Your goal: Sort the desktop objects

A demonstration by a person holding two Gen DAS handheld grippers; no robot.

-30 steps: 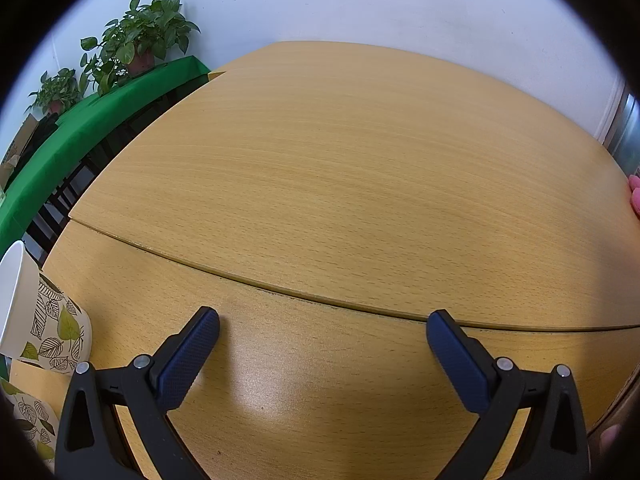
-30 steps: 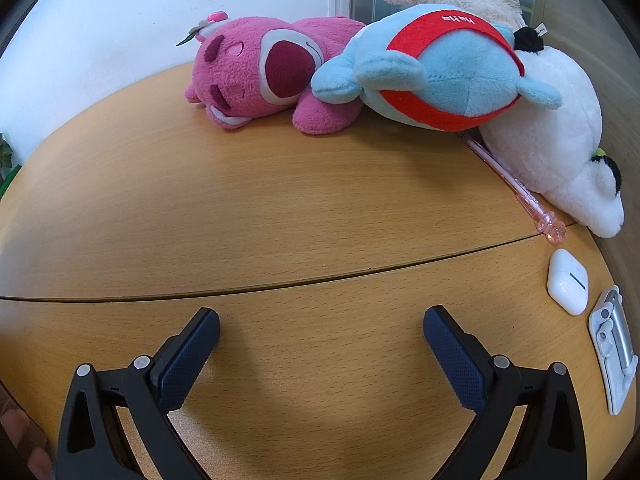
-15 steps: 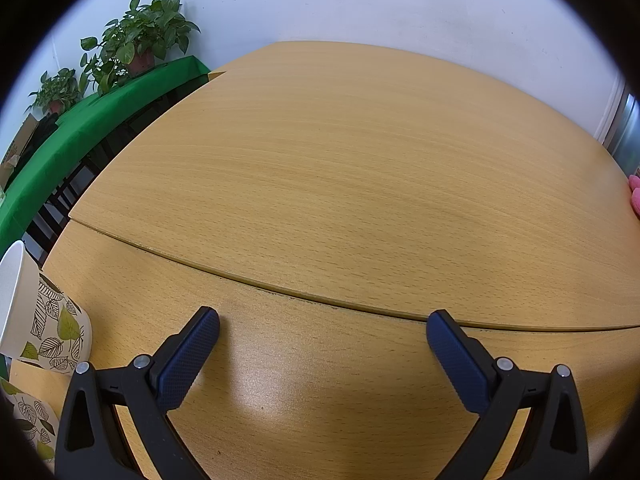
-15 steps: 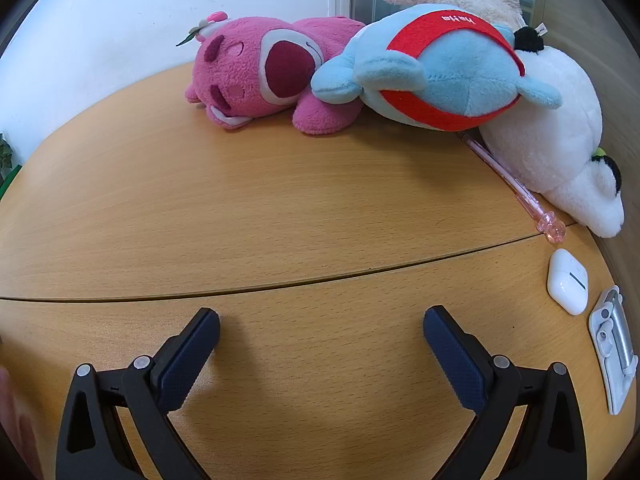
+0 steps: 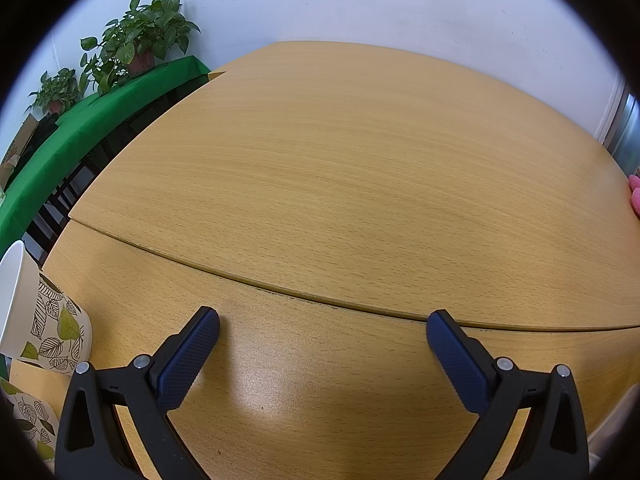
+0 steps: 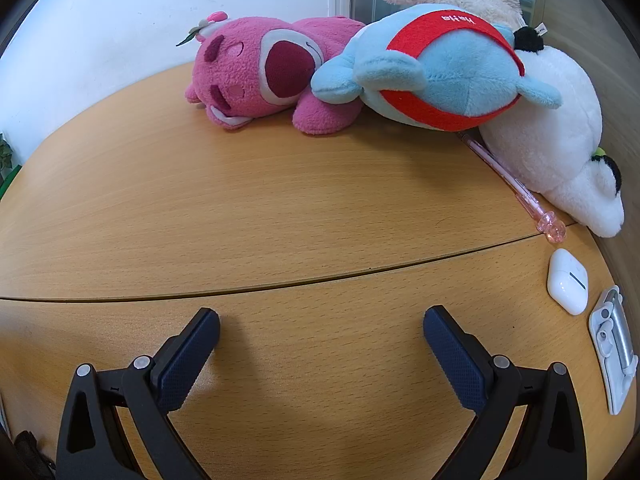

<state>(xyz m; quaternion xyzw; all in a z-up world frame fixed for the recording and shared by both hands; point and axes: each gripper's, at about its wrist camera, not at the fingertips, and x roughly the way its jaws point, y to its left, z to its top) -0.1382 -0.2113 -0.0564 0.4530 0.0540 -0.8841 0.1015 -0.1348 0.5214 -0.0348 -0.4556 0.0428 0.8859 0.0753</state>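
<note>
In the right wrist view a pink plush bear (image 6: 272, 76), a blue and red plush (image 6: 436, 76) and a white plush (image 6: 560, 148) lie together at the far side of the wooden table (image 6: 240, 200). A pink pen (image 6: 516, 184), a white earbud case (image 6: 568, 282) and a white utility knife (image 6: 614, 354) lie at the right. My right gripper (image 6: 320, 324) is open and empty above bare wood. My left gripper (image 5: 322, 326) is open and empty; a leaf-patterned paper cup (image 5: 38, 316) lies to its left.
A seam runs across the table (image 5: 320, 300) just beyond both grippers. Left of the table stands a green-covered bench (image 5: 80, 128) with potted plants (image 5: 140, 44). A white wall is behind. A second leaf-patterned cup (image 5: 28, 420) shows at the lower left.
A hand seen at the lower left edge of the right wrist view has gone. Both grippers stay still and open.
</note>
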